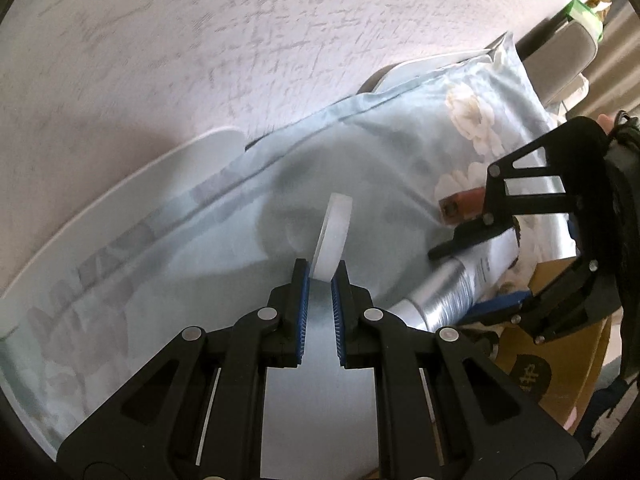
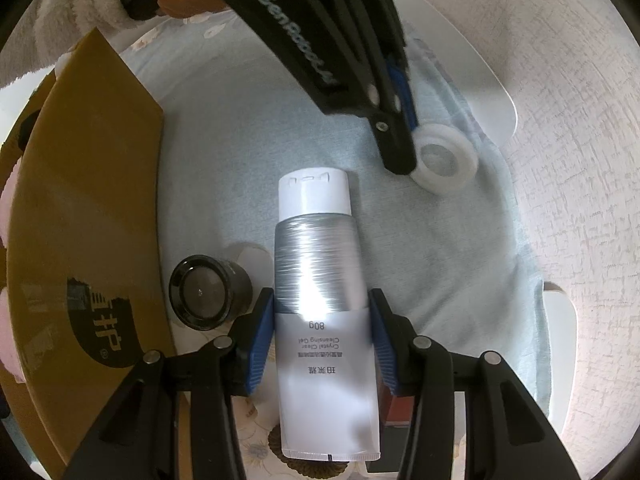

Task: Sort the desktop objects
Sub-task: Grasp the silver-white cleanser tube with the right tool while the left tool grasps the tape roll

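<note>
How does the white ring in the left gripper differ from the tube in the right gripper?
The white ring is a small, round, all-white hoop with an open centre; the tube is long, silver and white, capped and printed with text. The ring is pinched at its edge and stands on edge; the tube is gripped across its middle and lies along the fingers. Both are held above the pale blue cloth.

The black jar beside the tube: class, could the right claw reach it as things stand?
Probably not yet. The right claw is shut on the cleansing gel tube, so it is occupied. The black jar lies just left of it, uncovered, beside the cardboard box.
</note>
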Demonstrator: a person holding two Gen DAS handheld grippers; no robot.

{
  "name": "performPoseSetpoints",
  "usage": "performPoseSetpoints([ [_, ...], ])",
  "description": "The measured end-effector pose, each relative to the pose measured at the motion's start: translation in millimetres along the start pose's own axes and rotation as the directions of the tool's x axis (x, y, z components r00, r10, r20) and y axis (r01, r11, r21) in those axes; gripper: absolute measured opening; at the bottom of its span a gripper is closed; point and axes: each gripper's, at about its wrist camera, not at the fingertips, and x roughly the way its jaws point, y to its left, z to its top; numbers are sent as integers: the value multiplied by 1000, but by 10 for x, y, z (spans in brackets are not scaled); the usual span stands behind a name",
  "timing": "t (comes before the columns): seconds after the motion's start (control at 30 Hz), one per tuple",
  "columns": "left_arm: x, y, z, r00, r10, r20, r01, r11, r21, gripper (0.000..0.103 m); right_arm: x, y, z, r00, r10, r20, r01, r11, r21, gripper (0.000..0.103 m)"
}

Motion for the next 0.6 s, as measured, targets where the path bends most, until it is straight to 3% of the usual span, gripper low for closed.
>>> performPoseSetpoints([
  [0.13,-13,-17,46,1000,14,12,-14,999,40,10,-24,38,-22,1000,1,5,-1,1000,-2,43],
  [0.27,-64,-37,97,996,-5,85,1,999,54,9,-51,92,-55,1000,-7,18,7,1000,-3,42],
  [0.43,-85,-98,111,996,11,89,-21,993,114,9,-97,174,-102,1000,-4,31,5,999,-50,42],
  [0.47,-102,-101,119,991,-108,-78,128,931,341,9,-112,193,-112,999,-10,34,12,999,-53,42],
  [0.6,-237,-115,144,990,-116,-75,135,926,353,9,-261,229,-139,998,-24,54,26,999,-46,42],
])
